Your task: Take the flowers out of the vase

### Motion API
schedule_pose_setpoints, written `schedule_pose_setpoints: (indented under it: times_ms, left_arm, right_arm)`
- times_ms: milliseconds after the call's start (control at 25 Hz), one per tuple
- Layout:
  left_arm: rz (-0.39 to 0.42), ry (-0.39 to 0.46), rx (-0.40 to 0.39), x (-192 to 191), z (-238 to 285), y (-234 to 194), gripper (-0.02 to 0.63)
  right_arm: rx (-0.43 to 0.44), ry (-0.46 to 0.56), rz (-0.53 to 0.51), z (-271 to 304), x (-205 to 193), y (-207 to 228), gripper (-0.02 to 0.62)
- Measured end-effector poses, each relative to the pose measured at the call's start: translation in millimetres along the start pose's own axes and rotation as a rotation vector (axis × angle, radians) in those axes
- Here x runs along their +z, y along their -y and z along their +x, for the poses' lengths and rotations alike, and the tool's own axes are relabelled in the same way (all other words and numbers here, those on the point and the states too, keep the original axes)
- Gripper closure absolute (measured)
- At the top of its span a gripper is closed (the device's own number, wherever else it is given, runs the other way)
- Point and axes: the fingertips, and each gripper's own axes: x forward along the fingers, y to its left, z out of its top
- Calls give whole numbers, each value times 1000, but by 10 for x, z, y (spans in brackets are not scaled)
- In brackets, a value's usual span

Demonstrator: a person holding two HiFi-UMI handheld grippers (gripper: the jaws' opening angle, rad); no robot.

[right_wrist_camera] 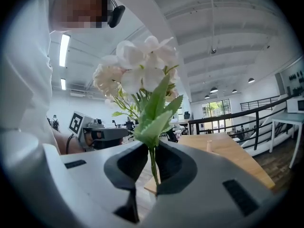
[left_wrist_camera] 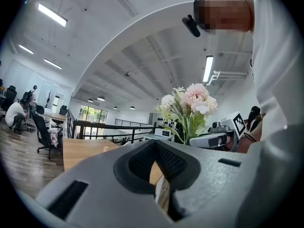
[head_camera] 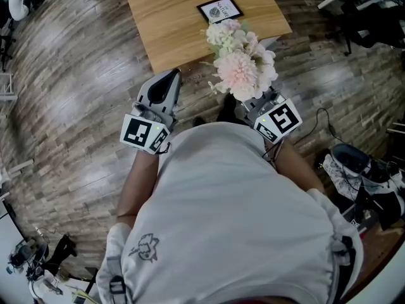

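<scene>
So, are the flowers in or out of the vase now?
Out. The right gripper pinches the flowers' bare stems, with the bunch upright; no vase shows around them.

Flowers [head_camera: 243, 56]: a bunch of pale pink and white blooms with green leaves [right_wrist_camera: 156, 113], standing upright. The thin green stems [right_wrist_camera: 152, 163] are sitting pinched between the right gripper's [right_wrist_camera: 152, 175] jaws, and the blooms are hanging over the wooden table's [head_camera: 177, 18] near edge.

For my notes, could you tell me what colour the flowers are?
The flowers are pale pink and white; clearest in the head view.
</scene>
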Motion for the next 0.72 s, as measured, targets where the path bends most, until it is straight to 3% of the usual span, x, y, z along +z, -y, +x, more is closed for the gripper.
schedule_pose_setpoints:
  times_ms: [720]
  left_arm:
    - [-5, 5, -17, 29, -34, 67, 601]
  right_arm:
    - [-6, 0, 0, -47, 36, -45, 545]
